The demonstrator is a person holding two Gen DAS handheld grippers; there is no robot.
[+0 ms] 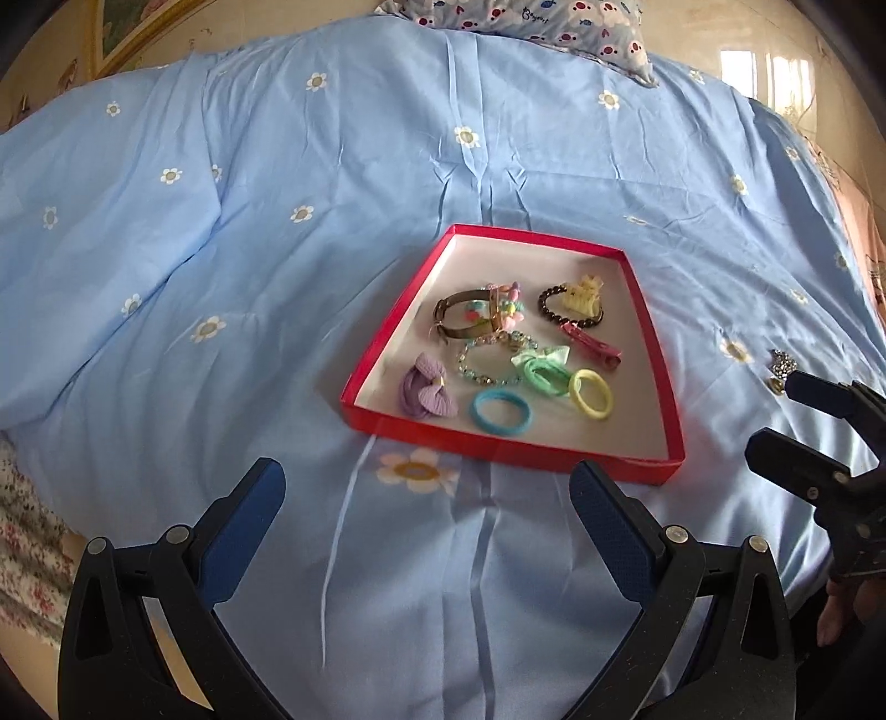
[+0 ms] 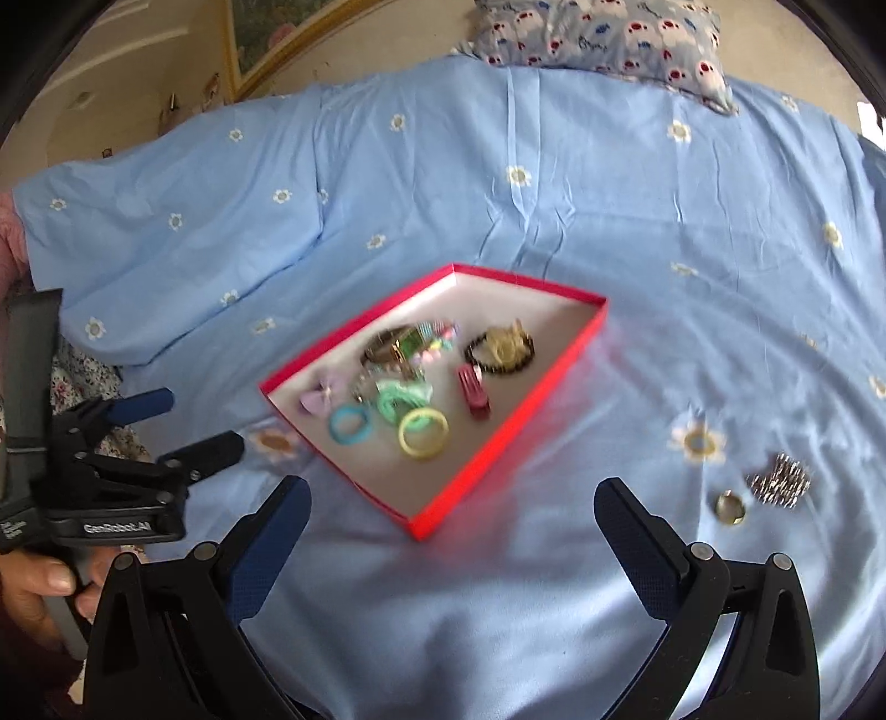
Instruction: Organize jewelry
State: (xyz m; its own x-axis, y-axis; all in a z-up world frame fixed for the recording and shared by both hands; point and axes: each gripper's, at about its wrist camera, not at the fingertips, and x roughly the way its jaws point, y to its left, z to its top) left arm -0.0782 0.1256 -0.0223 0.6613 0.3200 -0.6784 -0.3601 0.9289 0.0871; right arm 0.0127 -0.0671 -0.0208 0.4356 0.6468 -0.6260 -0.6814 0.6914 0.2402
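Blue flowered bedspread [image 1: 277, 277] across nearly the whole scene, creased down the middle. Patterned pillow [image 1: 531, 22] far beyond the tray, at the top edge of the bed. Framed picture [image 2: 277, 39] on the wall, beyond the tray and to its left.

Shallow red tray [image 1: 648, 327] with a white floor, flat on the bedspread near the middle.

Left gripper [image 1: 426, 493] just short of the tray's near edge, above the bedspread, fingers spread wide, nothing between them. Right gripper [image 2: 451, 512] near the tray's near corner, likewise spread wide and holding nothing.

Inside the tray, toward its far side: brown watch [image 1: 454, 315] with a pastel bead bracelet [image 1: 506, 307] lying over it; to their right, a dark bead bracelet [image 1: 554, 307] with a cream hair claw [image 1: 581, 293] on top. Maroon hair clip [image 1: 592, 346] just nearer than those. Clear bead bracelet [image 1: 482, 365] mid-tray, touching a green bow hair tie [image 1: 545, 368]. Along the tray's near side: purple bow hair tie [image 1: 429, 390], blue hair tie [image 1: 501, 415], yellow hair tie [image 1: 591, 393].

Outside the tray, well to its right on the bedspread: sparkly brooch [image 2: 778, 479] and, just beside it, a small gold ring [image 2: 731, 507].
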